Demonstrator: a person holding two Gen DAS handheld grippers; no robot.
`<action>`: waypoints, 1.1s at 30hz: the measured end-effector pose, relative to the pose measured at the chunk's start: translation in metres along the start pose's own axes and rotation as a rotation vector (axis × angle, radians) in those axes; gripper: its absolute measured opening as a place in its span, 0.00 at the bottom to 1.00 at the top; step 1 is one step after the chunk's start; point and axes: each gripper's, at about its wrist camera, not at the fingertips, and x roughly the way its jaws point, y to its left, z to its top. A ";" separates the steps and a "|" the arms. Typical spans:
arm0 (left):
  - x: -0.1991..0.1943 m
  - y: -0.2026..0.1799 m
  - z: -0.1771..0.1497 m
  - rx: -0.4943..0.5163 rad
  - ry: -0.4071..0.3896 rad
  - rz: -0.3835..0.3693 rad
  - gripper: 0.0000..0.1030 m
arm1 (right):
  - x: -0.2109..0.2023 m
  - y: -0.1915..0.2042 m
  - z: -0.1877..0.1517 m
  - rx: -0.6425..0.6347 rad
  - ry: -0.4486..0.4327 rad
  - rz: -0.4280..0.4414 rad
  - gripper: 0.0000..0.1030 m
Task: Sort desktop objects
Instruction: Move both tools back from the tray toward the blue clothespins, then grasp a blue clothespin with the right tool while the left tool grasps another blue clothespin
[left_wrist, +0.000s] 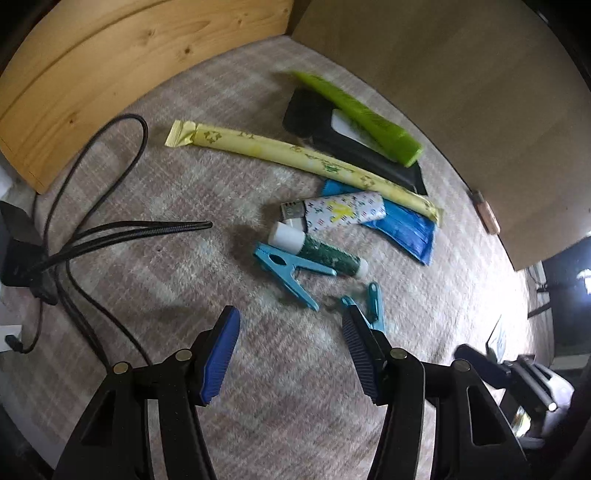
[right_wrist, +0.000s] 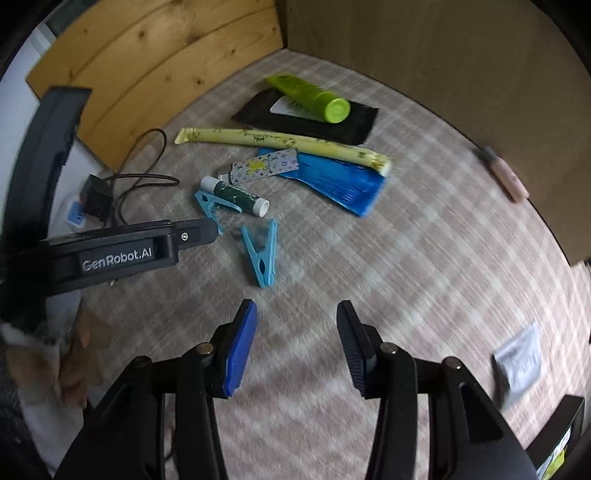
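Clutter lies in a loose heap on a checked cloth (left_wrist: 155, 280), seen first from the left wrist. The left gripper (left_wrist: 291, 354) hangs above the near part of the cloth, jaws parted to a middling width with nothing between the blue pads. Just beyond its right finger a small blue clothespin (left_wrist: 375, 302) lies partly hidden by that finger. A larger blue clothespin (left_wrist: 288, 267) rests a little farther off, touching a green glue stick (left_wrist: 321, 251). Beyond these sit a patterned lighter (left_wrist: 340, 212) on a blue packet (left_wrist: 402, 225), a long yellow wrapped stick (left_wrist: 295, 151), and farthest a green tube (left_wrist: 365, 118) on a black pouch (left_wrist: 317, 125). Black cables (left_wrist: 92, 236) trail at the left, a wooden board (left_wrist: 110, 66) stands at the far left.

From the right wrist, the right gripper (right_wrist: 295, 347) is likewise half open and empty over bare cloth. The nearest item is a blue clothespin (right_wrist: 262, 251), just beyond and slightly left of its fingers. The glue stick (right_wrist: 236, 194) and another clothespin (right_wrist: 208, 205) lie farther left, where the left gripper's black body (right_wrist: 122, 254) reaches in. The lighter (right_wrist: 264, 166), blue packet (right_wrist: 332, 181), yellow stick (right_wrist: 280, 142), tube (right_wrist: 314, 98) and pouch (right_wrist: 321, 122) lie beyond. A grey sachet (right_wrist: 519, 363) sits apart at the near right. The picture is blurred.
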 end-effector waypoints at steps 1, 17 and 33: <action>0.003 0.002 0.002 -0.020 0.005 -0.009 0.53 | 0.006 0.002 0.003 -0.002 0.006 0.000 0.43; 0.017 -0.017 0.003 0.066 -0.017 0.107 0.35 | 0.039 0.018 0.026 -0.034 0.020 -0.036 0.29; 0.016 -0.015 0.000 0.120 -0.062 0.160 0.04 | 0.045 0.032 0.026 -0.071 -0.001 -0.049 0.04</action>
